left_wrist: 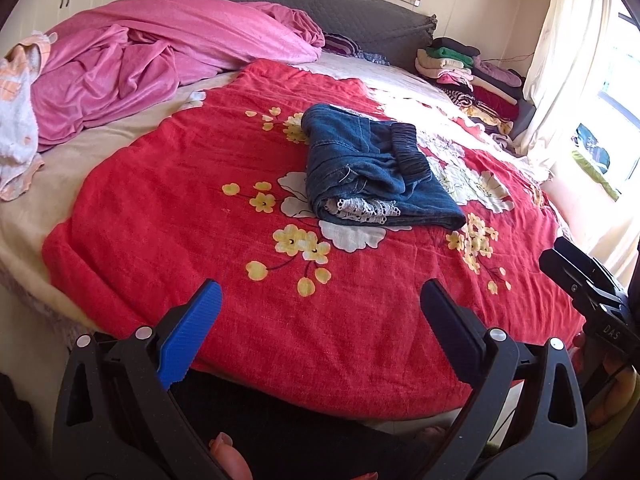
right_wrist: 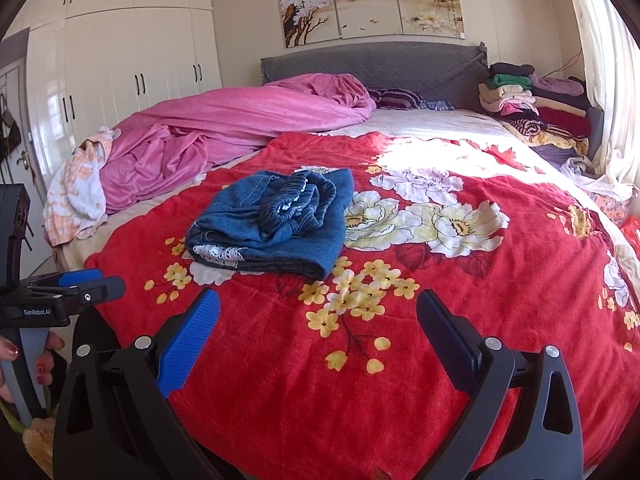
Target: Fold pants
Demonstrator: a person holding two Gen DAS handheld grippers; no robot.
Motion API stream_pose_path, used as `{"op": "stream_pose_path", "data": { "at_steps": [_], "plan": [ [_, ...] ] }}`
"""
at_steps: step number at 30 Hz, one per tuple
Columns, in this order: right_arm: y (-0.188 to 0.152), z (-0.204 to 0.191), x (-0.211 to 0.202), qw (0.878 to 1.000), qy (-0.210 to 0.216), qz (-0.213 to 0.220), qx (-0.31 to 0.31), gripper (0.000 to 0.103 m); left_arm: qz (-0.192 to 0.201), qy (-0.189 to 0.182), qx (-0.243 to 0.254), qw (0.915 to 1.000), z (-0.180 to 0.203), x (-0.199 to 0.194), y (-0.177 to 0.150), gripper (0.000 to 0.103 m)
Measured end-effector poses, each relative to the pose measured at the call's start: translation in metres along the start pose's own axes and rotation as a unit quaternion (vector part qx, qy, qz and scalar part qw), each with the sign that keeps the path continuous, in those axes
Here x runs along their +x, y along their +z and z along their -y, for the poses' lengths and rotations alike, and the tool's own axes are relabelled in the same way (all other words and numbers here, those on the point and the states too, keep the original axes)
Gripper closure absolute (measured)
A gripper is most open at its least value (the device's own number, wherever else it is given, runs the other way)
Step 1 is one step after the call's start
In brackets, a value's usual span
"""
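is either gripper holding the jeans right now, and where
Nothing is held. The left gripper and right gripper are both open, short of the folded jeans.

A bedroom with cream walls. A wide bed (right_wrist: 400, 128) with a grey padded headboard (right_wrist: 372, 62) stands under a three-panel flower painting (right_wrist: 370, 0). Cream wardrobes (right_wrist: 120, 64) with dark handles line the left wall. On the right, pale curtains (left_wrist: 560, 52) frame a bright window (left_wrist: 616, 112), and sunlight falls across the bed.

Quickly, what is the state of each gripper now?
Left gripper: open, holding nothing.
Right gripper: open, holding nothing.
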State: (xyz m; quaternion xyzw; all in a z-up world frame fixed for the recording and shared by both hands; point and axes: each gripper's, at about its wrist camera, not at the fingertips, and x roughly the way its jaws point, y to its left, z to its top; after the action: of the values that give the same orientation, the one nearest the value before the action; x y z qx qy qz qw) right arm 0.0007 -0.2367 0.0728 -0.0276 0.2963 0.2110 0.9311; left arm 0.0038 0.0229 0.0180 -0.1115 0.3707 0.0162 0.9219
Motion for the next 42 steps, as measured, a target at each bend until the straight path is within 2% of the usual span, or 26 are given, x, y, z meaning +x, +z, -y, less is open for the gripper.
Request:
{"op": "stream_pose_path", "data": {
  "at_steps": [14, 42],
  "plan": [
    [-0.011, -0.003, 0.023, 0.999, 0.011, -0.044, 0.007, 0.005, -0.023, 0.001, 0.006, 0.9997, 0.001, 0.013, -0.007, 0.01],
    [-0.013, -0.002, 0.024, 0.999, 0.01, -0.047, 0.009, 0.005, -0.027, 0.003, 0.008, 0.9996, 0.003, 0.014, -0.008, 0.01]
  ]
}}
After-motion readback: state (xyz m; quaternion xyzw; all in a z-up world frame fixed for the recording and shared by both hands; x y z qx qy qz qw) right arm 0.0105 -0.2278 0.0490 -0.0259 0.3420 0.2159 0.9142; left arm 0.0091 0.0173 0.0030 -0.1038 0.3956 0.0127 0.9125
